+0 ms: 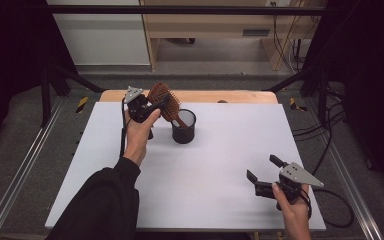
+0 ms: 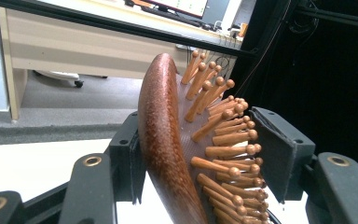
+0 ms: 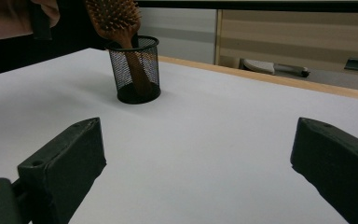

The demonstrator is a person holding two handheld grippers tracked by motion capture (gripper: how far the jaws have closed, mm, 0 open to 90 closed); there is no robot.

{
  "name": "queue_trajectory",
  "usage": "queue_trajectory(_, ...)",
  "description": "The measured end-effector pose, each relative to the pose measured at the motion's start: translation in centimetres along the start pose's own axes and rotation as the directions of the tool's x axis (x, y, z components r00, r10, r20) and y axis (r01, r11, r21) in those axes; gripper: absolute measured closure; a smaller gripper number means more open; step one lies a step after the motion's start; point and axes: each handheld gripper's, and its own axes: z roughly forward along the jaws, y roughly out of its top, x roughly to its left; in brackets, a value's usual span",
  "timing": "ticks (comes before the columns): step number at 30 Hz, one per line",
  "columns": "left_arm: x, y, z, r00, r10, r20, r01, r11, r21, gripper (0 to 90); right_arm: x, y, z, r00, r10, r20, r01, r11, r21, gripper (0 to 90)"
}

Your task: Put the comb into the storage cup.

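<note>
Straddling the hairbrush head, the left gripper's 2 jaws stand slightly apart, the right pad clear of the bristles, apparently letting go. The handle stands in the black mesh cup, so the brush leans propped. The right gripper idles wide open near the table corner.

Left gripper raised, jaws slightly parted — right gripper low, wide open

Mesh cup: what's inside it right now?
The handle of the wooden hairbrush stands in the black mesh cup, leaning, with the bristled head sticking out above the rim. Through the mesh nothing else shows; the cup's floor is too dark to check.
</note>
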Motion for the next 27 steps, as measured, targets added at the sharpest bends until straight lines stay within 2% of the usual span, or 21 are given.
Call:
queue_trajectory(6,0.05,0.00,-0.02,1.0000,-0.002,-0.005,0.002,1.0000,-0.003,39.5,0.00,-0.01,0.00,1.0000,0.000,-0.002,0.000,1.0000,0.000,2.9)
queue_trajectory(9,0.06,0.04,-0.04,0.9995,0.019,-0.023,-0.019,0.9998,-0.006,37.6,0.00,-0.01,0.02,1.0000,-0.001,-0.001,0.001,1.0000,0.000,2.9)
queue_trajectory(27,0.25,-0.01,-0.09,0.9995,0.019,-0.025,-0.019,0.9998,-0.009,35.8,0.03,-0.04,0.04,1.0000,0.000,-0.004,0.000,1.0000,0.003,2.9)
